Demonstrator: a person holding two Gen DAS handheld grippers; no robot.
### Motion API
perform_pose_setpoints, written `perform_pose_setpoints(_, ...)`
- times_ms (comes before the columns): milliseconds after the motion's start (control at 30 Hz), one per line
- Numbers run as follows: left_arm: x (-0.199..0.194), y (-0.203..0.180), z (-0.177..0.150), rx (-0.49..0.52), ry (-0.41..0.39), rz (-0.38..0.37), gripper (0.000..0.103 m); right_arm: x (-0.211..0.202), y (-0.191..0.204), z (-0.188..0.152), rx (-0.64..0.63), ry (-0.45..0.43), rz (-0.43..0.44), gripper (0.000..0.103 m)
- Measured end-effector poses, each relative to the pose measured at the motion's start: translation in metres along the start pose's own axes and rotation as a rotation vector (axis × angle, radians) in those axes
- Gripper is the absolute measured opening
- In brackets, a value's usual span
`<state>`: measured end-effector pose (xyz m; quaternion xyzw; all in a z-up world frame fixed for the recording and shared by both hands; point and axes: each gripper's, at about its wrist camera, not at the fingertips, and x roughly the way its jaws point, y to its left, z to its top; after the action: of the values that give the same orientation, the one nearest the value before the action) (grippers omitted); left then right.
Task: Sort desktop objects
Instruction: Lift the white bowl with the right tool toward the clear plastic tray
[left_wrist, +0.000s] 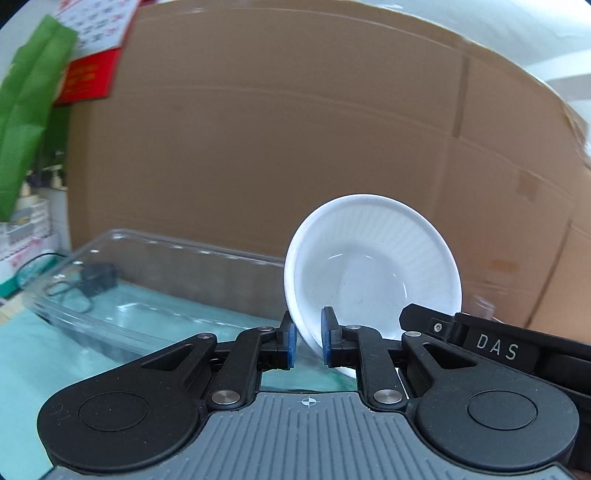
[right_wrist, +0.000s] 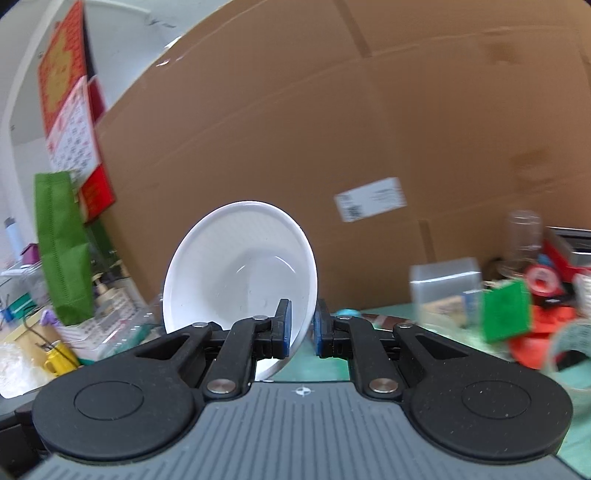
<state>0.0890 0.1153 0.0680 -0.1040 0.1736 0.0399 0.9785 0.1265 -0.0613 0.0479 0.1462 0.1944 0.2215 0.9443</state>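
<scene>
In the left wrist view my left gripper (left_wrist: 308, 339) is shut on the lower left rim of a white bowl (left_wrist: 373, 266), which stands tilted on edge with its hollow facing the camera, lifted off the table. The black body of the other gripper (left_wrist: 498, 347) reaches in at that bowl's lower right edge. In the right wrist view my right gripper (right_wrist: 301, 332) is shut on the lower right rim of a white bowl (right_wrist: 240, 266), tilted the same way. Whether both views show one bowl I cannot tell.
A clear plastic bin (left_wrist: 147, 251) with a black adapter (left_wrist: 98, 282) inside sits on the teal table cover (left_wrist: 37, 369). A cardboard wall (left_wrist: 295, 129) closes the back. At the right lie a clear box (right_wrist: 445, 284), a green block (right_wrist: 506, 314) and a jar (right_wrist: 522, 236); a yellow mug (right_wrist: 59, 360) stands at the left.
</scene>
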Motion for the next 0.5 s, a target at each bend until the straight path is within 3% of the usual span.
perform_pose_setpoints(500,-0.003,0.083,0.025,0.005,-0.025,0.107,0.024,0.057,0.087,0.002,-0.073,0.058,0.057,0.015)
